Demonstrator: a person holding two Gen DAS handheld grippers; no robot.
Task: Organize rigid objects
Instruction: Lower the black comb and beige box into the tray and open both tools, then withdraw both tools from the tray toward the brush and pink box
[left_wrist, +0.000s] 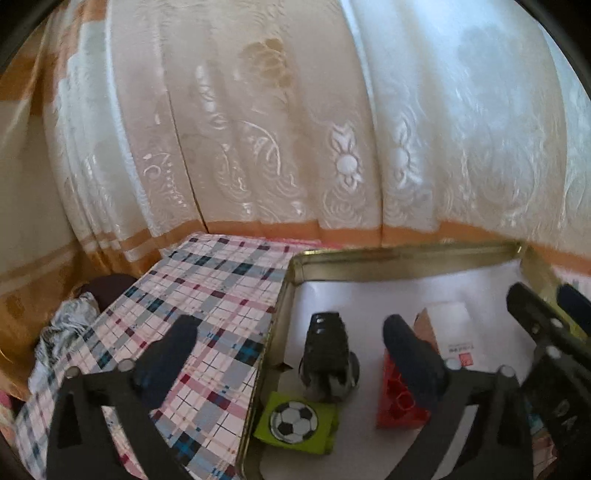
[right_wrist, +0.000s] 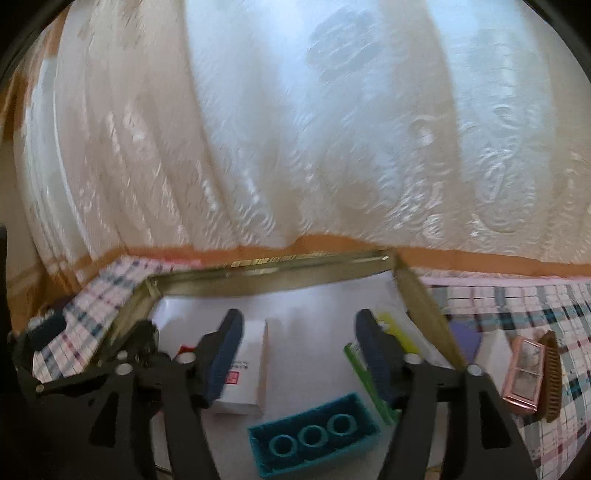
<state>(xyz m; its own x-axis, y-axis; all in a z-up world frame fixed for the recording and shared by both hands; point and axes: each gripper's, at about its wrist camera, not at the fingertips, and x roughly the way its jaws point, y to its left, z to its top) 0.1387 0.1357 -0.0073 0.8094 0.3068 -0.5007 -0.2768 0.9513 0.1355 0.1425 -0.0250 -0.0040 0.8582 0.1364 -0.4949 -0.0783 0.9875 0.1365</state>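
The tray (left_wrist: 406, 254) is shiny gold-toned metal, lined with matt white paper (left_wrist: 388, 295). The checked tablecloth (left_wrist: 207, 295) looks smooth; the curtain (left_wrist: 258, 129) is glossy embossed cloth.

We see the teal block (right_wrist: 314, 439) cut at the bottom edge, the curtain (right_wrist: 295, 147) blurred, and the red block (left_wrist: 400, 402) half hidden behind the left claw (left_wrist: 291, 354).

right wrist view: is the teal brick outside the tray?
No. The teal brick lies upside down on the white liner inside the gold tray.

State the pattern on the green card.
A black-and-white football on the green card; left wrist view.
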